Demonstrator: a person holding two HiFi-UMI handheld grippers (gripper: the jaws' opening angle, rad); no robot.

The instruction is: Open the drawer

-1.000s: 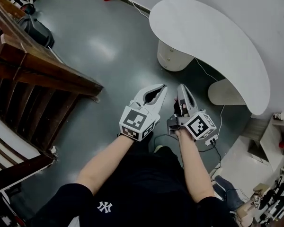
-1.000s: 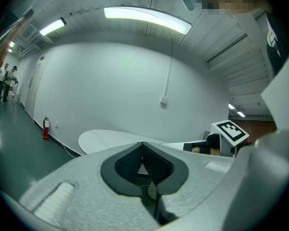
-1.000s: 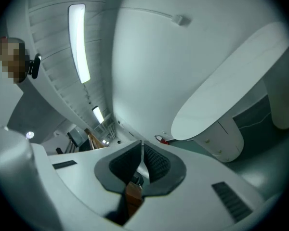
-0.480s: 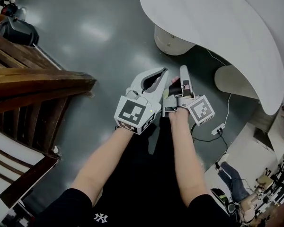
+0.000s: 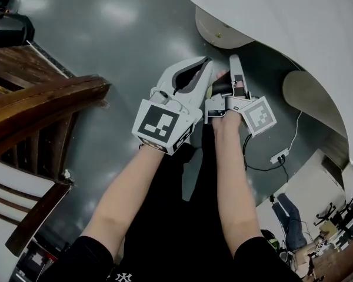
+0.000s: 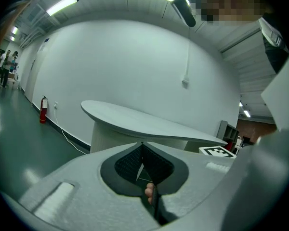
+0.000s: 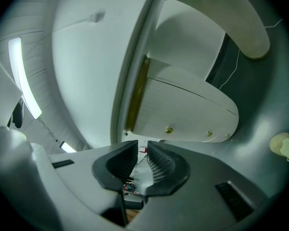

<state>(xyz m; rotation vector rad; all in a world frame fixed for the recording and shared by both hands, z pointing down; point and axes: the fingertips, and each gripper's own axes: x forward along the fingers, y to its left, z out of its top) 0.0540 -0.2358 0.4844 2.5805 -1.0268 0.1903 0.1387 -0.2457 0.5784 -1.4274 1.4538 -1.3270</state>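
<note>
Two grippers hover side by side. Left gripper [image 5: 207,63] jaws are pressed together, empty; right gripper [image 5: 235,59] jaws are opening, nothing between them. Drawer [image 7: 183,105], brass knobs [image 7: 169,129] showing, sits shut beneath the white surface [image 5: 294,22].

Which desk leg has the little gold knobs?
The wide pedestal at the head view's top centre: small brass knobs dot its front. The right-hand pedestal shows none.
</note>
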